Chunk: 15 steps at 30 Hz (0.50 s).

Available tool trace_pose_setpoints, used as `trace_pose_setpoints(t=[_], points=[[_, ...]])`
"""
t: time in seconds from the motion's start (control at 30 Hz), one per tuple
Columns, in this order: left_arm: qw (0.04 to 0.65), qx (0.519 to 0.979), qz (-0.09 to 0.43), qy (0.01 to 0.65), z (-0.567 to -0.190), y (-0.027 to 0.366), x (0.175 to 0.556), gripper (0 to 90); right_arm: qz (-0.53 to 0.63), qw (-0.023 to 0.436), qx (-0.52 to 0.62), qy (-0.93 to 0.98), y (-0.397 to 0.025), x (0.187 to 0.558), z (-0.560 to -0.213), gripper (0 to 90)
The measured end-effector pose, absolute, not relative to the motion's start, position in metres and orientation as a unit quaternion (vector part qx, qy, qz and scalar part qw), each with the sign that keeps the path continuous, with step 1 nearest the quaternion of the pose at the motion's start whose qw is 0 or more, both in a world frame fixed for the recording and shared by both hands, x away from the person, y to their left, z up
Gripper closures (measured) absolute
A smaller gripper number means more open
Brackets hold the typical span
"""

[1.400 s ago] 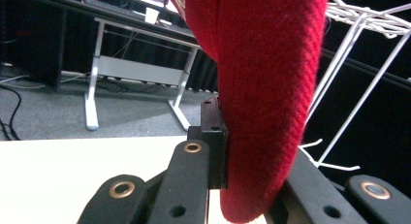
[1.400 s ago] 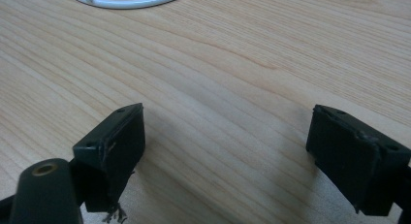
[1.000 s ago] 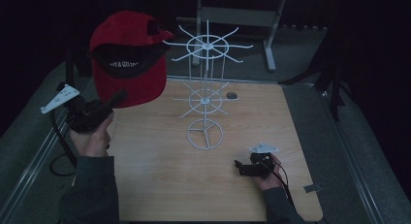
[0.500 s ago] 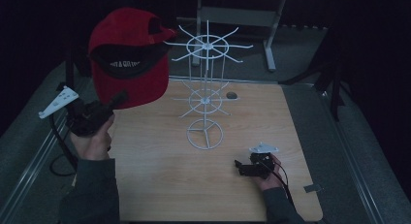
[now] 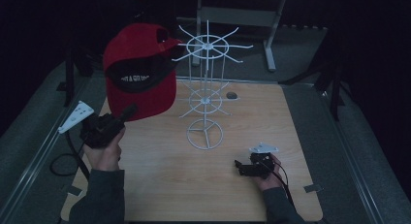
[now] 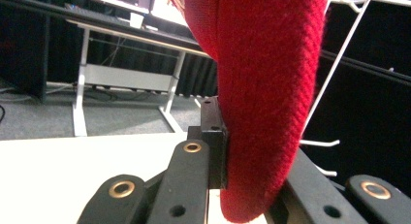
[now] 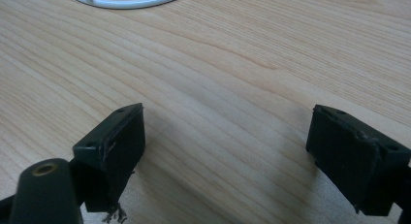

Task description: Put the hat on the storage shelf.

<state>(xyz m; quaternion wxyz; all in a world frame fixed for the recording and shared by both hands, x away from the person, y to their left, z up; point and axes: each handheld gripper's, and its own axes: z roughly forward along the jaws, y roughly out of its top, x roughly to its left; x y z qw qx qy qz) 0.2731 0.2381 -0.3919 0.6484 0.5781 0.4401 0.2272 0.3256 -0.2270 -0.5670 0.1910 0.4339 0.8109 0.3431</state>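
Red cap (image 5: pixel 140 71) brim in left claw (image 5: pixel 130 110), touching wire rack (image 5: pixel 207 95)

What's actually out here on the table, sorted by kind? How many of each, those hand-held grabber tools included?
Red cap, held up off the table in the left gripper: 1
White wire rack standing on the wooden table: 1
Hand-held grippers, the left one and the right gripper, which is low over the table with its jaws apart: 2
Total: 4
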Motion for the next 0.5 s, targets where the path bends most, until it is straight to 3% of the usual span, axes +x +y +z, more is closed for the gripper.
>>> trace_pose_setpoints(t=[0.5], points=[[0.64, 0.585, 0.229, 0.442, -0.41, 0.228, 0.273, 85.4, 0.343, 0.191, 0.434, 0.811, -0.227, 0.326, -0.567, 13.7]])
